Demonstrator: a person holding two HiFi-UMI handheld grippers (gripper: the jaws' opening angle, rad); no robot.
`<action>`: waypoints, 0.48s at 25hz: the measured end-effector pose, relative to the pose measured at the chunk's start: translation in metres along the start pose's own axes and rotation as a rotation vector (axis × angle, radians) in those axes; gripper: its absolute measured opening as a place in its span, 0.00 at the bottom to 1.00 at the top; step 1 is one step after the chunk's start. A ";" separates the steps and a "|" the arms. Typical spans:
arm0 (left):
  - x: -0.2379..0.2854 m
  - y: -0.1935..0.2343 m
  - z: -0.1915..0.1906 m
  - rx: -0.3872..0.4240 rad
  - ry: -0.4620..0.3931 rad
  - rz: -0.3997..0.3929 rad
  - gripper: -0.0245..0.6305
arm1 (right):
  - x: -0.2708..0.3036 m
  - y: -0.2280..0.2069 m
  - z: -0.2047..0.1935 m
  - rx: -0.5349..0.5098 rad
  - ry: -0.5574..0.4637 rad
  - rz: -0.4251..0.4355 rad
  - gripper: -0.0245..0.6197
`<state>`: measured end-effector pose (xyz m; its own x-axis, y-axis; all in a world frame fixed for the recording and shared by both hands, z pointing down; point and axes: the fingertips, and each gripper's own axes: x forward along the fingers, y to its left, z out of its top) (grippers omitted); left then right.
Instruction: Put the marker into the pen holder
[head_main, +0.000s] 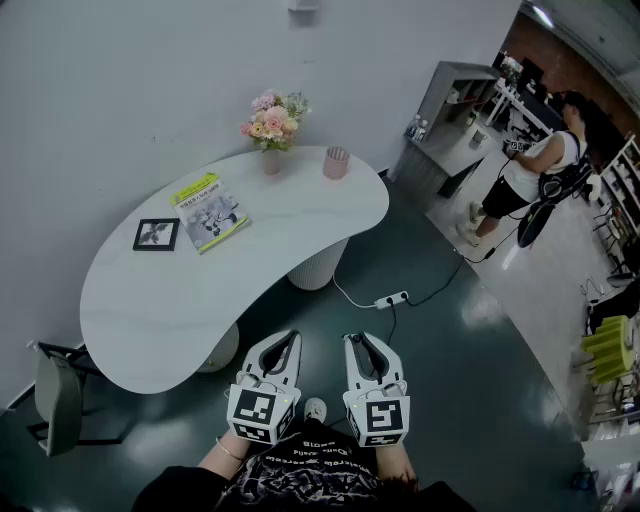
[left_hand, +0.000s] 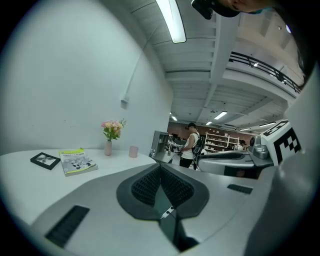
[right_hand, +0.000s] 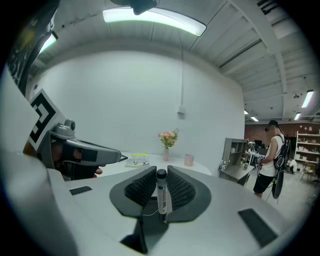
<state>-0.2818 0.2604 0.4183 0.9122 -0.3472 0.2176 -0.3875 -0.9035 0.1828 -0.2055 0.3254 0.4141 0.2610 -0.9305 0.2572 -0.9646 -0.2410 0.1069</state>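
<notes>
The white-barrelled marker with a black cap (right_hand: 162, 197) is held upright between the ribbed black fingers (right_hand: 141, 189) of the right gripper (right_hand: 161, 171), which are closed to a narrow gap and pressed on its barrel from both sides, the cap standing at their tips. The marker is thus well apart from the pink cylindrical pen holder (head_main: 337, 162), and the step in hand is judged to be the carry: the pickup is done and the drop is not yet made. The pen holder stands near the far edge of the white curved desk (head_main: 200, 300), with a small vase of pink flowers (head_main: 271, 128) just beside it and a green-edged booklet (head_main: 209, 211) and a black picture frame (head_main: 156, 234) farther from it along the desk. For the next move, the marker would need to be brought over the pen holder's open mouth, held near vertical, lowered, and released. The left gripper (left_hand: 160, 167) is kept as far from the pen holder as the right one, its fingers closed together on nothing.
</notes>
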 end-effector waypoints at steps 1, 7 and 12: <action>-0.001 0.001 0.000 0.002 0.003 -0.002 0.07 | 0.000 0.001 0.002 0.003 -0.003 -0.002 0.18; -0.005 0.009 0.003 0.008 0.008 -0.017 0.07 | 0.002 0.006 0.007 0.054 -0.023 -0.016 0.18; -0.007 0.028 -0.001 -0.002 0.016 -0.027 0.07 | 0.007 0.013 0.014 0.079 -0.040 -0.050 0.18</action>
<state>-0.2993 0.2380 0.4223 0.9200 -0.3189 0.2279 -0.3634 -0.9118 0.1911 -0.2166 0.3120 0.4040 0.3086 -0.9266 0.2147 -0.9508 -0.3070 0.0418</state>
